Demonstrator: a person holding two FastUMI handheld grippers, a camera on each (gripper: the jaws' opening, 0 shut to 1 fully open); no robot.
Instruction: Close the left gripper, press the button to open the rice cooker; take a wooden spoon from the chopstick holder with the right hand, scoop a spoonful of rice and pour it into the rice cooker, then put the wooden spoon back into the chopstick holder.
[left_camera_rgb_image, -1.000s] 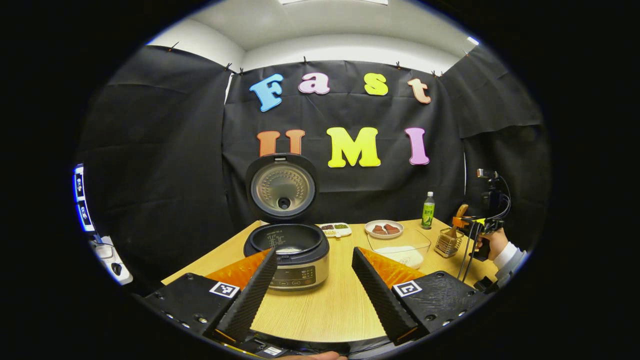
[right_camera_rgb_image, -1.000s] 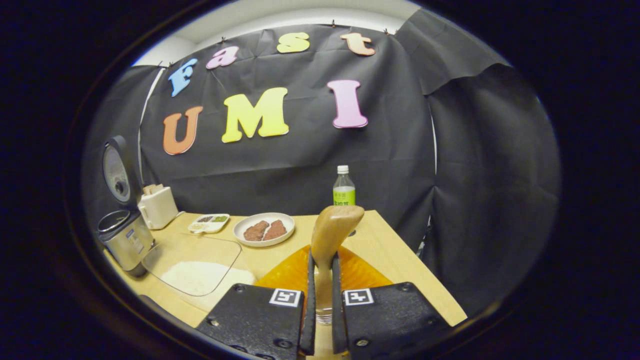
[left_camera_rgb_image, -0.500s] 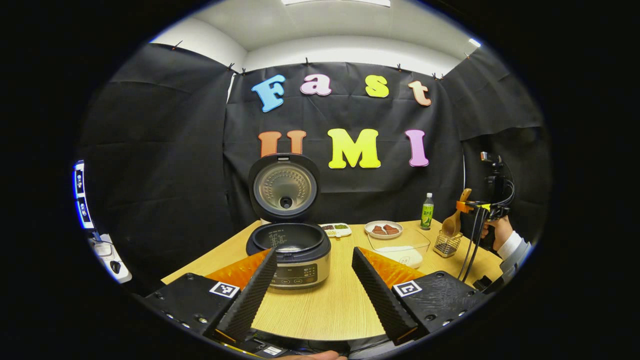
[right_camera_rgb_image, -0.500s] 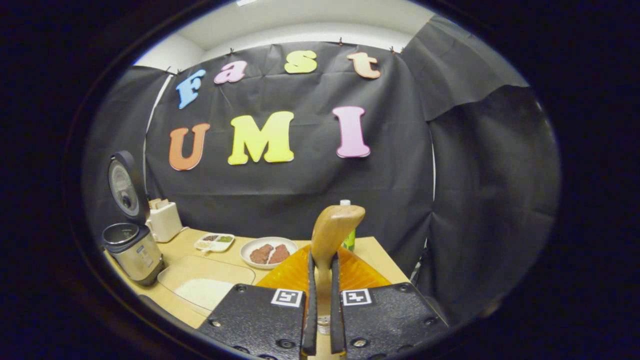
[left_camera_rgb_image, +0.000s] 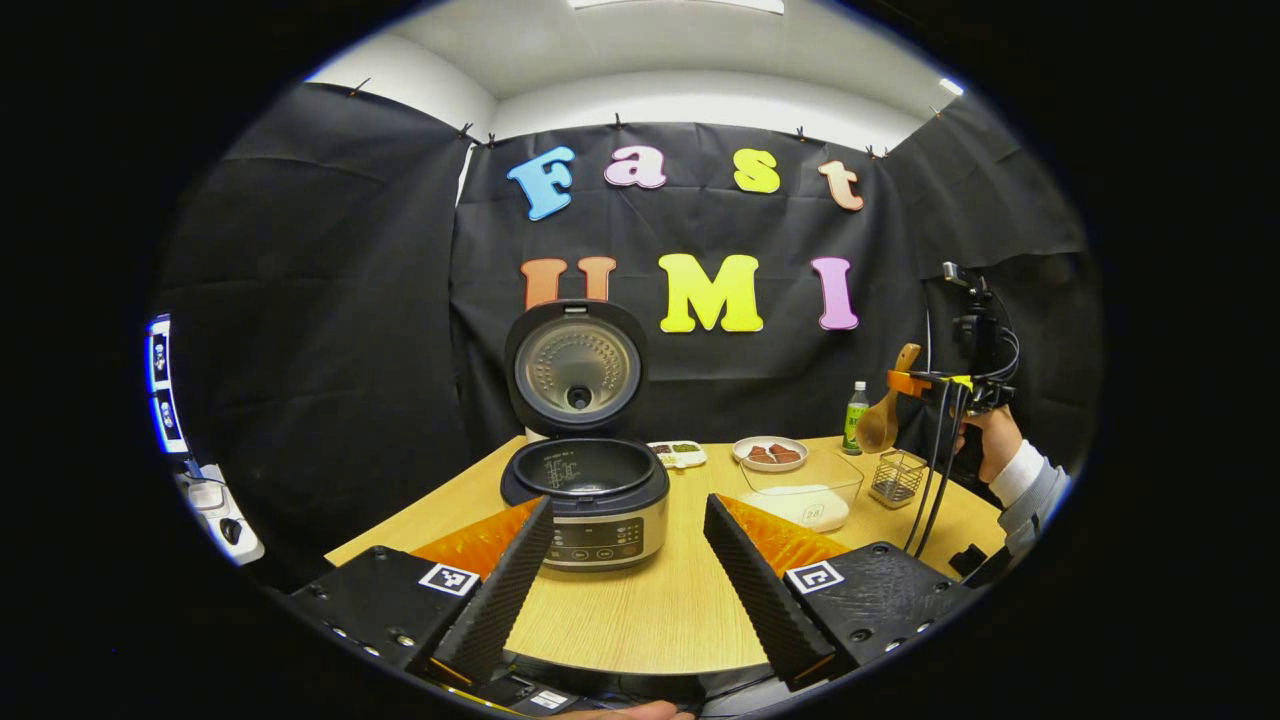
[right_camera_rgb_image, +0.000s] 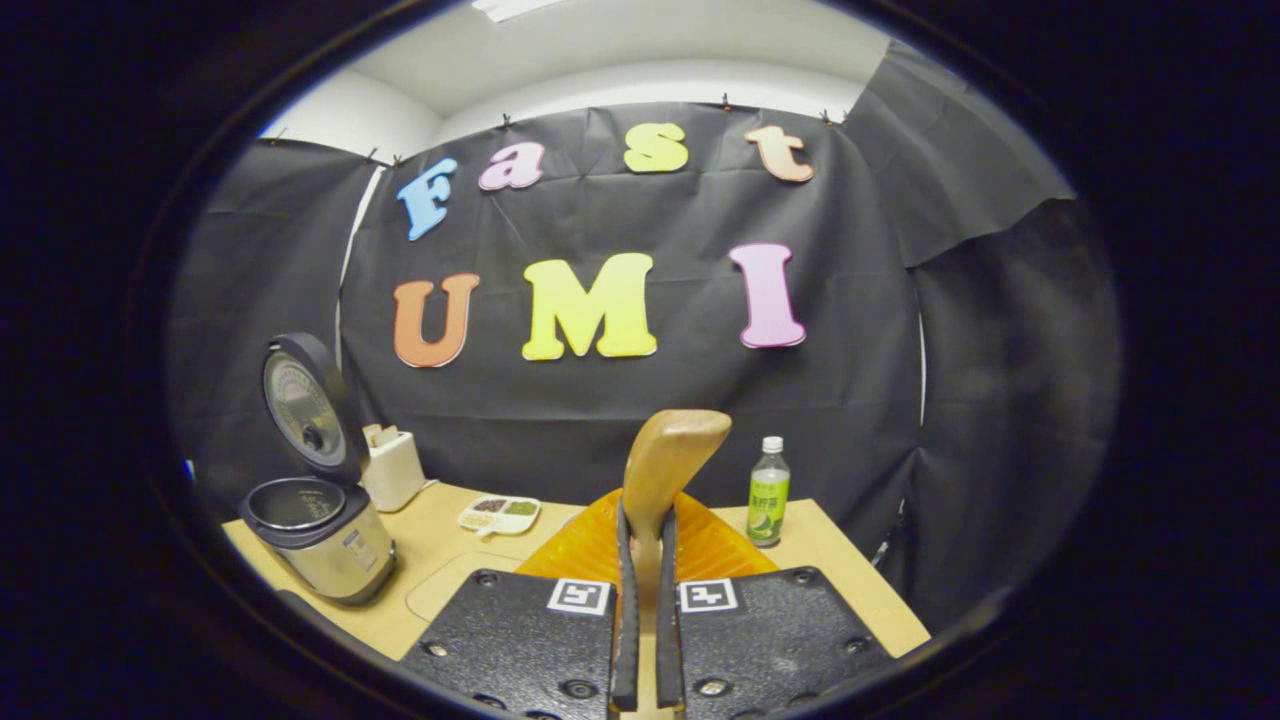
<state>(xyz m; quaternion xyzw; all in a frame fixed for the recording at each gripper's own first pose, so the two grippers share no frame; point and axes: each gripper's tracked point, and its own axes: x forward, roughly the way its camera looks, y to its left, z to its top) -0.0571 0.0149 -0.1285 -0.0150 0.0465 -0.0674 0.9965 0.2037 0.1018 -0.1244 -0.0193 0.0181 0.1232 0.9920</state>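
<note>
The rice cooker (left_camera_rgb_image: 592, 500) stands open on the wooden table (left_camera_rgb_image: 650, 610), its lid (left_camera_rgb_image: 575, 368) upright. My left gripper (left_camera_rgb_image: 625, 575) is open in front of it, holding nothing. To the right a hand holds my right gripper (left_camera_rgb_image: 915, 385), shut on the wooden spoon (left_camera_rgb_image: 885, 415), which hangs bowl-down above the wire chopstick holder (left_camera_rgb_image: 895, 478). In the right gripper view the right gripper (right_camera_rgb_image: 645, 560) clamps the wooden spoon (right_camera_rgb_image: 665, 470) by its handle, and the rice cooker (right_camera_rgb_image: 320, 535) stands at the left. A clear container of rice (left_camera_rgb_image: 805, 490) lies between cooker and holder.
A plate of brown food (left_camera_rgb_image: 768, 453), a small divided dish (left_camera_rgb_image: 677, 454) and a green bottle (left_camera_rgb_image: 856, 417) stand along the back of the table. A white appliance (right_camera_rgb_image: 392, 468) sits behind the cooker. Cables (left_camera_rgb_image: 935, 480) hang from the right gripper.
The right gripper has risen with the wooden spoon, lifting it clear of the chopstick holder. The left gripper has stayed open and drawn back slightly.
</note>
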